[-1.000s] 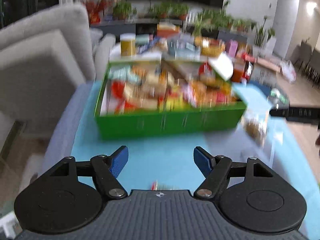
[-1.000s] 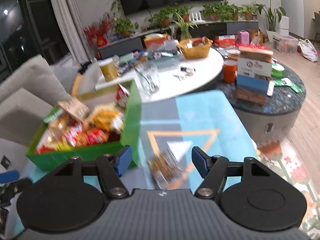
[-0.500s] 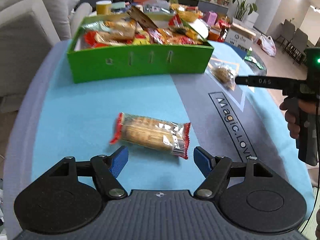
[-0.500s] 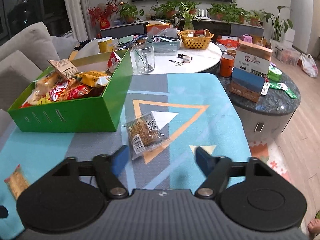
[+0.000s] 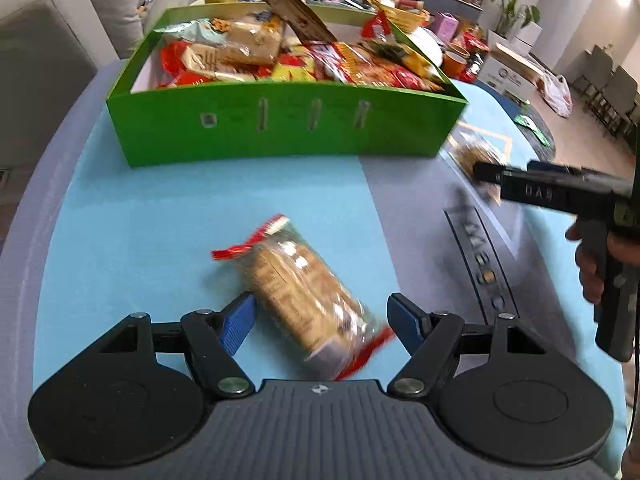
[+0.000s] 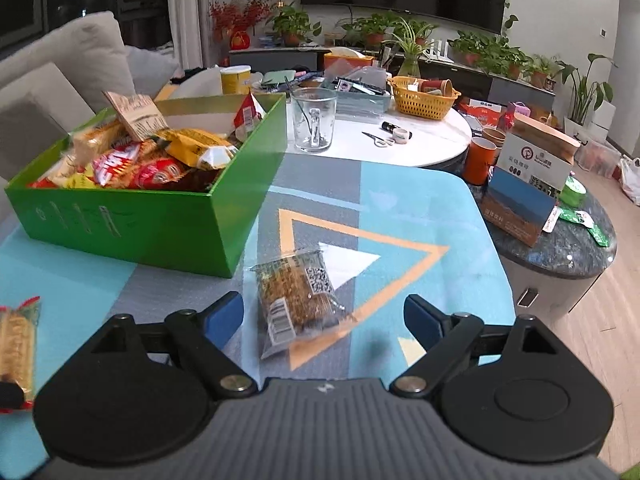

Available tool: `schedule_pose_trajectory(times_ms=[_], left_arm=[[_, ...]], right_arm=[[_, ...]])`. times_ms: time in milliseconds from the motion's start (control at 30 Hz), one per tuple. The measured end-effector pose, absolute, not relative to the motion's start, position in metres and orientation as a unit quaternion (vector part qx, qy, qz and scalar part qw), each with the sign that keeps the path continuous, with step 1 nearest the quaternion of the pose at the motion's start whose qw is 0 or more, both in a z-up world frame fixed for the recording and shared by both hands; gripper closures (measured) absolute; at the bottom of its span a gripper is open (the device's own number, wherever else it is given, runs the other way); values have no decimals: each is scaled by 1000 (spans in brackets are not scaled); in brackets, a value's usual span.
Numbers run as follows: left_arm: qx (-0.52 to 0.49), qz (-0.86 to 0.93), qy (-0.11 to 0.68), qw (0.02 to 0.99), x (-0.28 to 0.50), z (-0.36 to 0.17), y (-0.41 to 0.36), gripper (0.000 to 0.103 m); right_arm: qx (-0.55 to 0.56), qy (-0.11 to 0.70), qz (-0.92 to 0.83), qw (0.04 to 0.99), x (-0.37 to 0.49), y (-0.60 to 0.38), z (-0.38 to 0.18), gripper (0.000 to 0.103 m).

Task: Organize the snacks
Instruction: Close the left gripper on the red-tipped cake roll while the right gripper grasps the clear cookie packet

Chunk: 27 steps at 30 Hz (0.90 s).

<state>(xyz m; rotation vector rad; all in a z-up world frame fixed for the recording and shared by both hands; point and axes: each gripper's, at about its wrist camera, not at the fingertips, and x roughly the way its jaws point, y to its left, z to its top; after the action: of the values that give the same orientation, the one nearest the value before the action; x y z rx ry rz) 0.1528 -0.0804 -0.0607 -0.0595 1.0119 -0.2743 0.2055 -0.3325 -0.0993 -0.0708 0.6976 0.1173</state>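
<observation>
A green box (image 5: pixel 280 128) full of snack packs stands at the back of the blue mat; it also shows in the right wrist view (image 6: pixel 132 220). A red-ended cracker pack (image 5: pixel 304 292) lies on the mat between the fingers of my open left gripper (image 5: pixel 322 318), which touches nothing. It shows at the left edge of the right wrist view (image 6: pixel 16 340). A clear brown snack pack (image 6: pixel 296 304) lies between the fingers of my open right gripper (image 6: pixel 324 318). The right gripper also shows in the left wrist view (image 5: pixel 484 172), over that pack.
A white round table (image 6: pixel 420 140) behind the mat holds a glass (image 6: pixel 314 120), scissors and a yellow basket (image 6: pixel 424 98). A dark side table (image 6: pixel 560 240) with a carton (image 6: pixel 528 184) and an orange cup stands to the right. A grey sofa (image 5: pixel 48 40) is on the left.
Both grippers have moved forward and down over their packs. The cracker pack now lies lengthwise between the left fingers; the brown pack sits closer between the right fingers.
</observation>
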Motion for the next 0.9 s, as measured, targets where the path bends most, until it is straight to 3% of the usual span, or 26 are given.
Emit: schedule_pose_trajectory(times_ms=[467,567,700,900], left_arm=[[59,-129,456,879,158,-72,-106,34],[61,-118,454,881,158,-72,-104,34],[57,-114,443,888,154,-70,-101,61],[48,-121,432,892,141,-63,-94,68]], right_arm=[[-30,350,52,935,216,-332,-106,17],[-20,353,46,934,215,-334,-104,25],[-9,362,34,932,207,-337,-101,25],[31,362,32,931,181,-345,-90,26]])
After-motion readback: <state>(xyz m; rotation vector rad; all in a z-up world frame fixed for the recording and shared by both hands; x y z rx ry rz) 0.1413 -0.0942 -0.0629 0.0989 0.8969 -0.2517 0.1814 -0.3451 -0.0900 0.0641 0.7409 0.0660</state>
